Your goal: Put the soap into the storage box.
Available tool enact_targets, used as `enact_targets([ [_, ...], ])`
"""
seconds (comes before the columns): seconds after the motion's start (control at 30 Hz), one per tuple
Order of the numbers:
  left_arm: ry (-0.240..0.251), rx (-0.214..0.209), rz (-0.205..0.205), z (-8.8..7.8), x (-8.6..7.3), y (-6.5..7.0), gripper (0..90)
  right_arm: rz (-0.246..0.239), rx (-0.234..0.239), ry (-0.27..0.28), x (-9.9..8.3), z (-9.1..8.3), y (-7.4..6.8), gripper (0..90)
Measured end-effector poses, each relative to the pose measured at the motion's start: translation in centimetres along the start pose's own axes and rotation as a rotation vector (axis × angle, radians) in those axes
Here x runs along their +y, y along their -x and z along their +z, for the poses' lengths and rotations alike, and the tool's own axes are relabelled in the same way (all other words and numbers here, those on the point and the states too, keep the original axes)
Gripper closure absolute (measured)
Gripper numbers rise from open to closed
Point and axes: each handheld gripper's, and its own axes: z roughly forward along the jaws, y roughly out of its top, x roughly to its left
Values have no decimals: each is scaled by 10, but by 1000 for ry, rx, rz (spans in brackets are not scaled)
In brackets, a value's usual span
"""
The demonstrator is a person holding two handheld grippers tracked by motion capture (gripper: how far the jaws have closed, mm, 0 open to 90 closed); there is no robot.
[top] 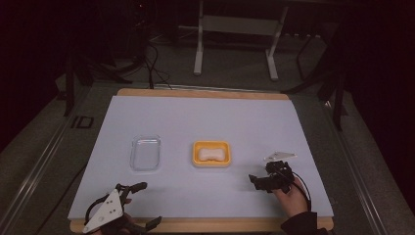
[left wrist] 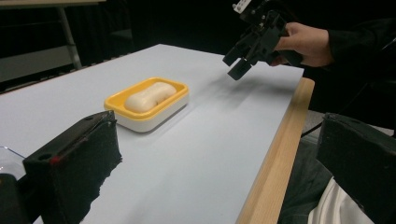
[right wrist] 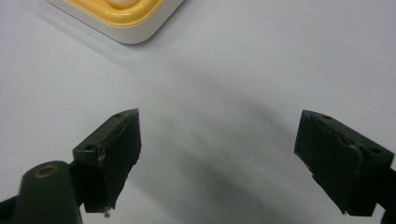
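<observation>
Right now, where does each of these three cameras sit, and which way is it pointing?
High view: above the near table edge, looking forward and down; both hands hold a tool, left tool, right tool.
Left gripper view: rides the left tool, facing the soap dish and the other hand.
Right gripper view: rides the right tool, looking down at the table.
All share the soap dish.

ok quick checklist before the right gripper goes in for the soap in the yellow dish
1. Right gripper open: ok, jaws stand wide apart.
2. Right gripper holds nothing: ok.
3. Soap lying in the yellow dish: ok.
4. Path from right gripper to the dish free: ok, bare table between them.
5. Left gripper out of the way: ok, open near the front edge.
6. Clear lid apart from the dish: ok, lying to its left.
</observation>
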Motion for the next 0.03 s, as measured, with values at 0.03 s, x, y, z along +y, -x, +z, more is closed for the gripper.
enact_targets([
  [0.03, -1, 0, 0, 0, 0, 0, 1, 2, 1, 2, 0, 0, 0, 144],
])
